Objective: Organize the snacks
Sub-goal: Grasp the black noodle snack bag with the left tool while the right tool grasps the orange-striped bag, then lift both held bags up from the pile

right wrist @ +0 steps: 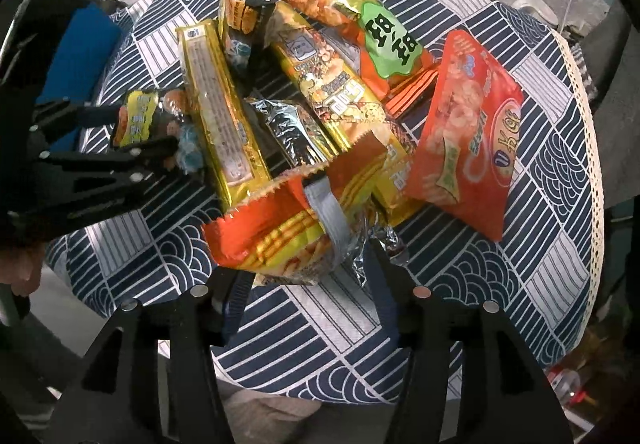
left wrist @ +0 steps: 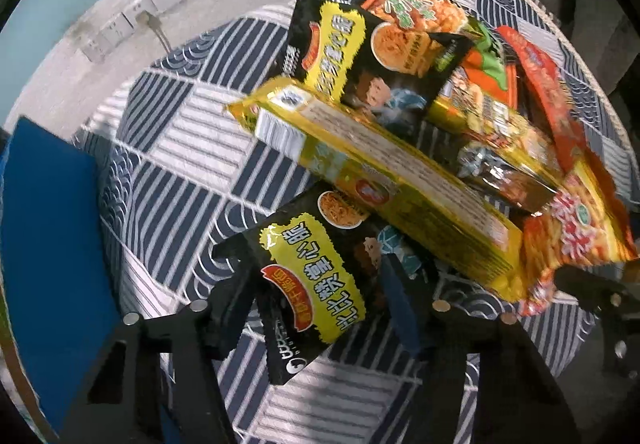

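The left gripper is clenched on a black foil snack packet with a yellow label, its two fingers pinching the packet's sides just above the blue-and-white patterned tablecloth. Directly ahead of that packet, touching its far edge, lies a long yellow foil-wrapped pack, slanting off to the right. Beyond it sits a second black packet with a yellow label, tilted against an orange bag with a green patch further back. The right gripper grasps an orange-and-yellow crinkled snack bag at its near end, one grey-taped finger pressed over the bag. Ahead and to its right a red glossy bag leans on the heap, and a blue flat board lies to the left gripper's left.
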